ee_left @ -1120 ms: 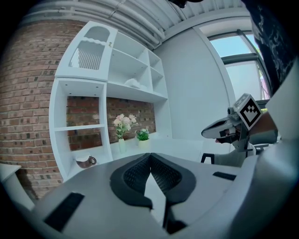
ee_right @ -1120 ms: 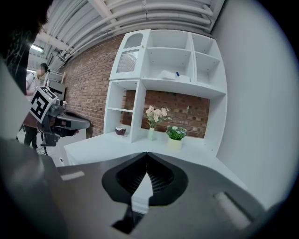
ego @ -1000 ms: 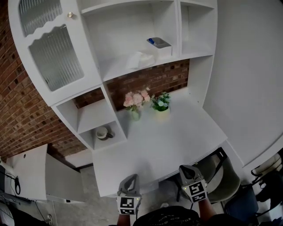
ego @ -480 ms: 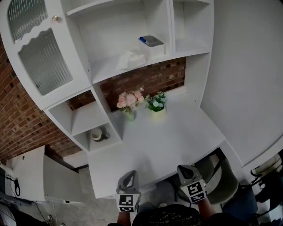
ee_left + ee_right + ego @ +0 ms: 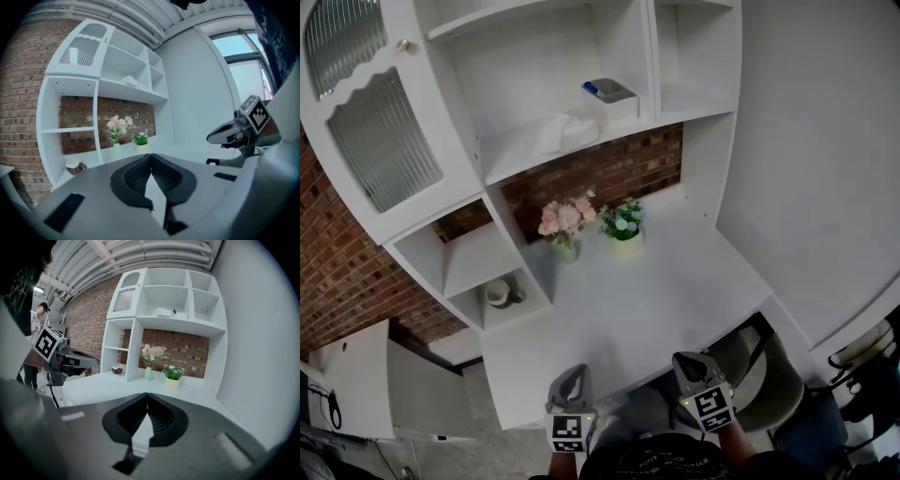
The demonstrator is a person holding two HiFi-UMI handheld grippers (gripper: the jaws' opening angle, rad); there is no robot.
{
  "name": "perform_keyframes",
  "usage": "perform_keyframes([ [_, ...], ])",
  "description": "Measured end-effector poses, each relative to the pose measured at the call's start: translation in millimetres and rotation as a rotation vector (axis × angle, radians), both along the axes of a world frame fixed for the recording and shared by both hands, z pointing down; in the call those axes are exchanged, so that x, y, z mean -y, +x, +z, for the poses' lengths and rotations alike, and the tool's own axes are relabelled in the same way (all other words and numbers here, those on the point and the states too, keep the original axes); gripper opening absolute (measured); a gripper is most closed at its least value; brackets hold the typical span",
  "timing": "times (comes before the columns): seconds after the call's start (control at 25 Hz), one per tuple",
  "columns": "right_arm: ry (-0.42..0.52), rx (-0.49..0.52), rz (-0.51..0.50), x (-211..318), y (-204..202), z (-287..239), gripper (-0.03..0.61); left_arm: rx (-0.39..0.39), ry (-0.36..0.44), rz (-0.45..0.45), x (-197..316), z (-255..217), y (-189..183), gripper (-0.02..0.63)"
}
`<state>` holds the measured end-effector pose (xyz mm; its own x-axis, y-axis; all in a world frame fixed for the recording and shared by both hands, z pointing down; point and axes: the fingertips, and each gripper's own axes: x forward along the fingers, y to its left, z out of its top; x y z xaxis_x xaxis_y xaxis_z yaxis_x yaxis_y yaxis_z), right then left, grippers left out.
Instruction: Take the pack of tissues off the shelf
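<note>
Jaws: left gripper (image 5: 150, 154), right gripper (image 5: 147, 393) pressed together, empty.
Risk: unopened, they'd shove white soft tissue pack (image 5: 558, 131) backward on white shelf (image 5: 514, 156).

White desk (image 5: 628, 300) with built-on shelf unit (image 5: 492, 155), set against brick wall (image 5: 609, 173). Ribbed-glass door (image 5: 380, 141) at unit's upper left (scalloped top edge). Plain white wall (image 5: 816, 141) on right, meeting desk at corner. Grey chair (image 5: 773, 380) by desk's front right corner. Low white cabinet (image 5: 356, 375) left of desk. Mottled grey floor (image 5: 502, 450). Corrugated metal ceiling (image 5: 140, 256). Window (image 5: 246, 70) past white wall, daylight coming through.
</note>
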<state>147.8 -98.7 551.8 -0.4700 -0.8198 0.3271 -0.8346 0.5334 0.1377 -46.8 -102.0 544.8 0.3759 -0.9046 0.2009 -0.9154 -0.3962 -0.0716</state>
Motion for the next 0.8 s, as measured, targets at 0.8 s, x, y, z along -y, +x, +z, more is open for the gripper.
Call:
perform_keyframes([
  [0.8, 0.015, -0.016, 0.049, 49, -39, -12, 0.005, -0.043, 0.006, 0.036, 55, -15, -39, 0.008],
])
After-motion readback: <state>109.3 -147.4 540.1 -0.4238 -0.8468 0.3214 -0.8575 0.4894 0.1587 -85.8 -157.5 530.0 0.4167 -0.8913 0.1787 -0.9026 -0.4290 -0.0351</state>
